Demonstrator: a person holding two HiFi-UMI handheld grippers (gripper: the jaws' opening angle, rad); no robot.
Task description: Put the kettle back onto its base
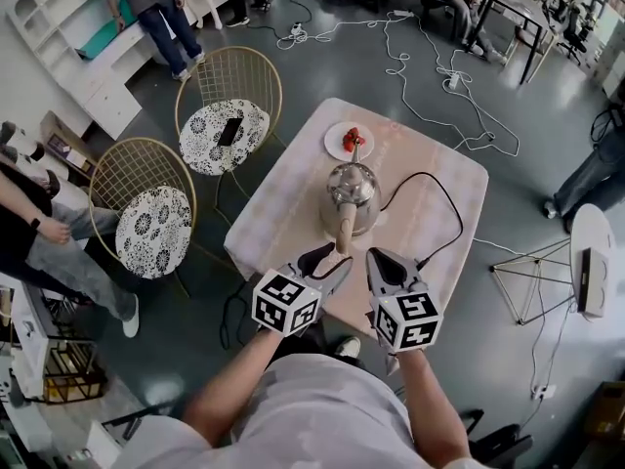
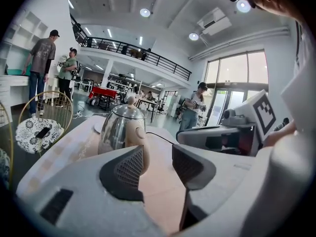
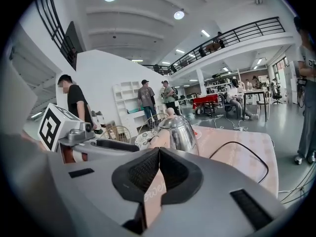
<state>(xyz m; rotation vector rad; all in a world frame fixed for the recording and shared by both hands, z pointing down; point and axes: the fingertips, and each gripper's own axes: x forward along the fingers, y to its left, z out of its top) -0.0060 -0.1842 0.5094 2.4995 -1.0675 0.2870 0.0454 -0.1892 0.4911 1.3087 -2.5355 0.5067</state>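
A shiny steel kettle (image 1: 352, 195) with a pale wooden handle (image 1: 345, 229) stands in the middle of the pink table (image 1: 283, 198), handle end toward me. A black cord (image 1: 444, 198) runs out from under it; whatever it stands on is hidden. My left gripper (image 1: 330, 260) hovers just short of the handle end, open. In the left gripper view the handle (image 2: 144, 149) lies beside the left pad, with nothing between the jaws of the gripper (image 2: 158, 158). My right gripper (image 1: 384, 259) is shut and empty, its pads meeting (image 3: 158, 157) below the kettle (image 3: 180, 130).
A white plate with strawberries (image 1: 349, 141) sits at the table's far edge. Two gold wire chairs (image 1: 227, 106) (image 1: 146, 203) stand left of the table, one with a phone on its seat. People stand and sit around the room; cables cross the floor (image 1: 430, 66).
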